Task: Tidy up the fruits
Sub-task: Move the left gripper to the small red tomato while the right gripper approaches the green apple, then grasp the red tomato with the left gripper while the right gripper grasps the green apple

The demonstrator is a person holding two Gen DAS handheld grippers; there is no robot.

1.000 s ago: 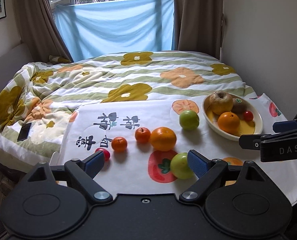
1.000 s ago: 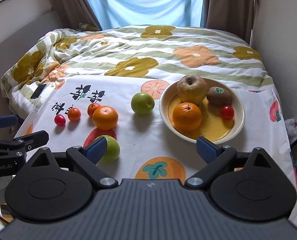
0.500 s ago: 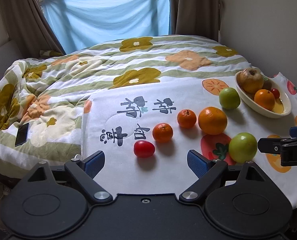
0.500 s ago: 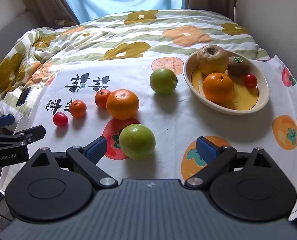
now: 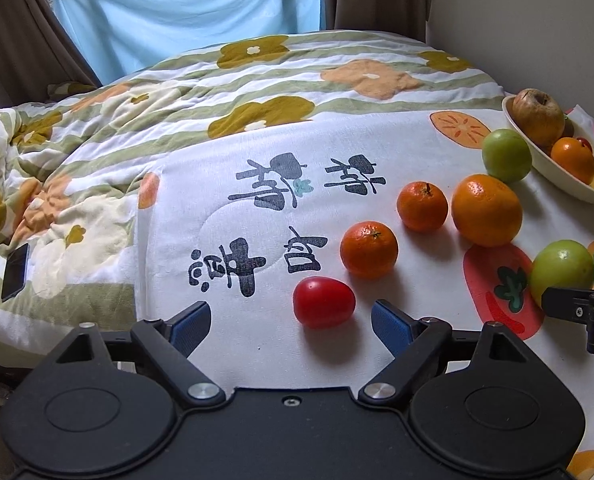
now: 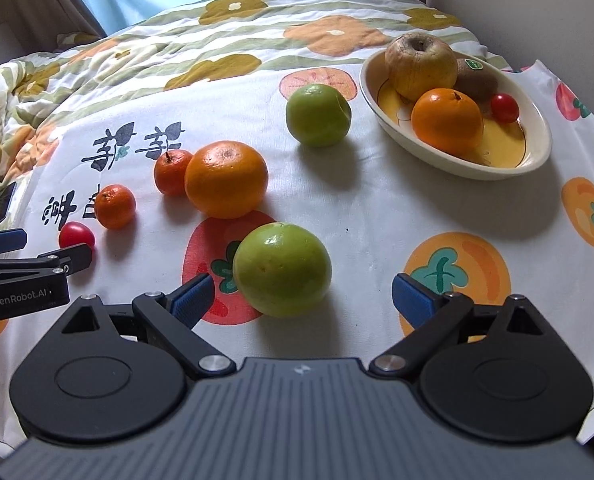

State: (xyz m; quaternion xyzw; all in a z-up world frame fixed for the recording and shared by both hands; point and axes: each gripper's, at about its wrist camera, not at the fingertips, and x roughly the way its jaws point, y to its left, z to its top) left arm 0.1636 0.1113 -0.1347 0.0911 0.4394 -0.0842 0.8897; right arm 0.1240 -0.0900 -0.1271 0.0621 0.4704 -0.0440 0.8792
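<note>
On the printed white cloth (image 5: 257, 352), a red tomato (image 5: 324, 301) lies between the fingers of my left gripper (image 5: 291, 322). Its jaws are closing, and the pads stand clear of the tomato. My right gripper (image 6: 303, 298) is open around a green apple (image 6: 281, 270), which sits close to its left pad without touching. Two mandarins (image 5: 369, 250) (image 5: 422, 206), a big orange (image 6: 227, 178) and a second green apple (image 6: 318, 114) lie loose beyond. The cream bowl (image 6: 457, 168) at the right holds a brownish apple, an orange, a kiwi and a cherry tomato.
A flowered quilt (image 5: 257, 80) covers the bed beyond the cloth. A dark phone (image 5: 15, 272) lies on it at the left. A wall (image 5: 537, 20) rises just right of the bowl. Curtains and a blue sheet hang at the back.
Both grippers have come down and nearer to the cloth. The tomato now lies between the left fingers, the green apple between the right ones. The left jaws have narrowed a little.
</note>
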